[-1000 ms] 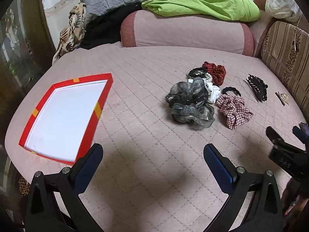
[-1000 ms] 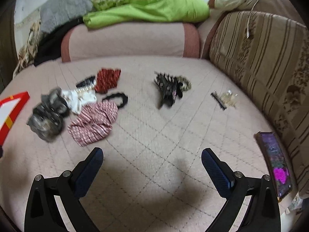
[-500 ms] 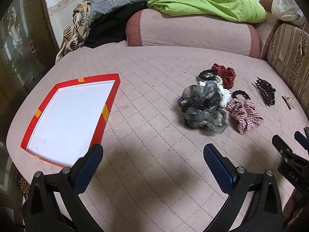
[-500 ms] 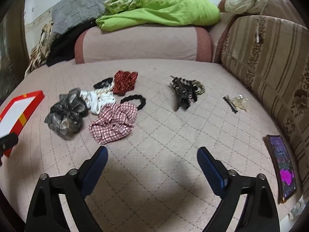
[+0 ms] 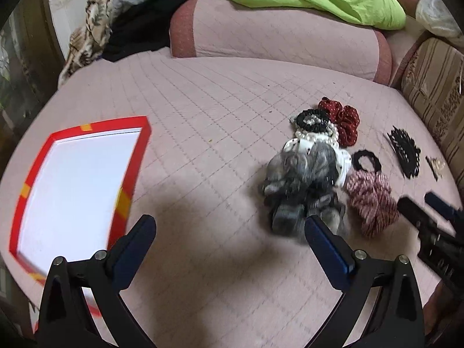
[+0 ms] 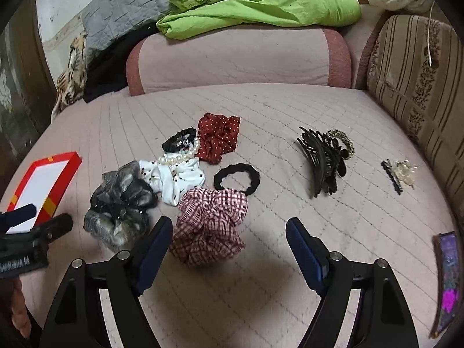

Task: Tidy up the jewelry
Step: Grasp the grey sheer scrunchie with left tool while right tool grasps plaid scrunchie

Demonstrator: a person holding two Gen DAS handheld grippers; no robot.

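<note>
A pile of hair accessories lies on the pink quilted seat: a grey scrunchie [image 5: 301,179] [image 6: 120,200], a plaid scrunchie [image 6: 210,226] [image 5: 371,200], a white dotted one with pearls [image 6: 174,174], a red dotted one [image 6: 219,137], a black hair tie [image 6: 236,178], a black claw clip [image 6: 323,159] and a small clear clip [image 6: 401,171]. A red-rimmed white tray [image 5: 136,156] [image 6: 74,162] lies at the left. My left gripper [image 5: 229,237] is open and empty just before the grey scrunchie. My right gripper [image 6: 229,240] is open and empty, its fingers either side of the plaid scrunchie.
A pink bolster cushion [image 6: 232,58] with a green blanket [image 6: 261,3] closes the back. A striped sofa back [image 6: 420,87] runs along the right. A phone [image 6: 448,281] lies at the right edge of the seat.
Both grippers have moved forward towards the pile of scrunchies. The right one has swung left so the plaid scrunchie now lies between its fingers. Both stay open.
</note>
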